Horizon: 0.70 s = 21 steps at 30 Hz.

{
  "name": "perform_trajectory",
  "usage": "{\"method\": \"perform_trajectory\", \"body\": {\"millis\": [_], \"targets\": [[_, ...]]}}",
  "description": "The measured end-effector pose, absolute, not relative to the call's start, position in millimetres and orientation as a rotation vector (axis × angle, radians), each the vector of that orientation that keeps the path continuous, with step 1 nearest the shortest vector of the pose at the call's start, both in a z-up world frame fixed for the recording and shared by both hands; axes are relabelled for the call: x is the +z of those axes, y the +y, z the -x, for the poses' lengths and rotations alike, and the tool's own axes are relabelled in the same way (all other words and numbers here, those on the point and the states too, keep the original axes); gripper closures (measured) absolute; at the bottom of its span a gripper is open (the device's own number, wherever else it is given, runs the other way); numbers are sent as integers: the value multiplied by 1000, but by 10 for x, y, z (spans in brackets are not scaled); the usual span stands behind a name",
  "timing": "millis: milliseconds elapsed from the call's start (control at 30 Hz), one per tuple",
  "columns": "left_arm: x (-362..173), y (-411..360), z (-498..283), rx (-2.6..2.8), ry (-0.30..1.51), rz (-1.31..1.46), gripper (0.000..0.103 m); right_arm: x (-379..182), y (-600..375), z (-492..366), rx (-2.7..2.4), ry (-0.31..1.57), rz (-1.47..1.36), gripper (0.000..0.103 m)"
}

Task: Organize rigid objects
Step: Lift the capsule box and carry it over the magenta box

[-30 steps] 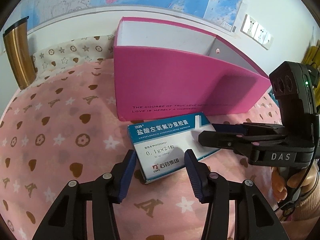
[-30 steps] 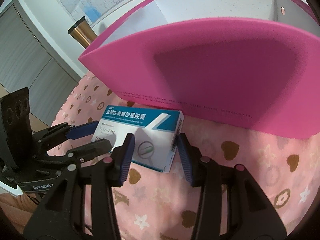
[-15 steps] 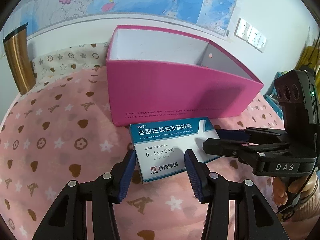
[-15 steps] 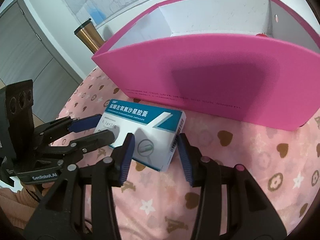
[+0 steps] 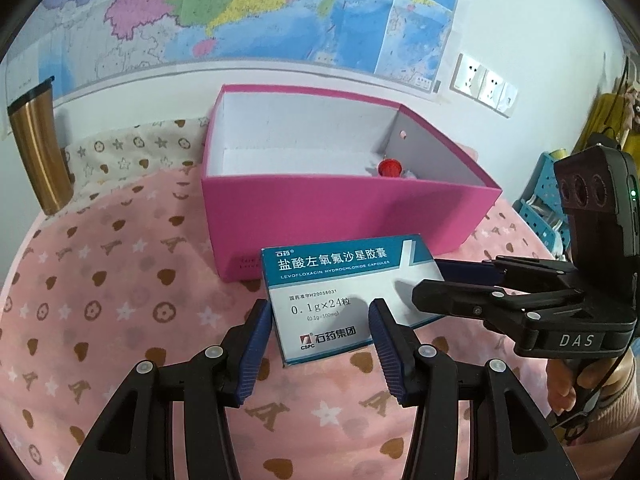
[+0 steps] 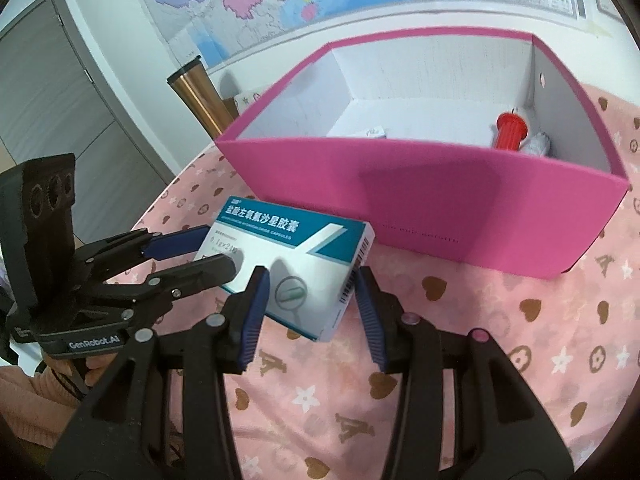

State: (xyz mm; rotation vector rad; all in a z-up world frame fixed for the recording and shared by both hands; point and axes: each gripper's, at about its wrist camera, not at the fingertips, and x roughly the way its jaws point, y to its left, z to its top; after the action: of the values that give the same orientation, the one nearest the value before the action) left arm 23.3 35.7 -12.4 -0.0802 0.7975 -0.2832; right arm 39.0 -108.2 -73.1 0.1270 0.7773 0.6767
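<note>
A white and teal medicine box [image 5: 332, 292] is held between both grippers above the pink cloth, in front of the pink storage box [image 5: 344, 216]. My left gripper [image 5: 320, 320] is shut on one end of the medicine box. My right gripper [image 6: 310, 290] is shut on the other end [image 6: 296, 272]. The right gripper shows from the side in the left wrist view [image 5: 452, 284], the left gripper in the right wrist view [image 6: 200, 248]. The pink box [image 6: 460, 200] is open on top and holds a red-capped item [image 6: 511, 130].
A gold tumbler [image 5: 38, 148] stands at the back left on the pink patterned cloth [image 5: 100, 300]. A map hangs on the wall behind. Wall sockets [image 5: 484, 84] and a blue basket [image 5: 540, 204] are at the right.
Both grippers have risen with the medicine box between them. The view now looks down into the pink box, which appears lower and farther.
</note>
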Motion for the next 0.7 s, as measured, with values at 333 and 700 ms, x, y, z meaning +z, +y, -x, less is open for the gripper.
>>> {"method": "perform_trajectory", "body": {"millis": [333,700], "targets": [[-5,348,-212,-285,765,74,52,-572,-1118,-311,677,729,-117,56],[91,326,-213,-284,733,62,52,-463,-1128,-312,673,697,-107,56]]}}
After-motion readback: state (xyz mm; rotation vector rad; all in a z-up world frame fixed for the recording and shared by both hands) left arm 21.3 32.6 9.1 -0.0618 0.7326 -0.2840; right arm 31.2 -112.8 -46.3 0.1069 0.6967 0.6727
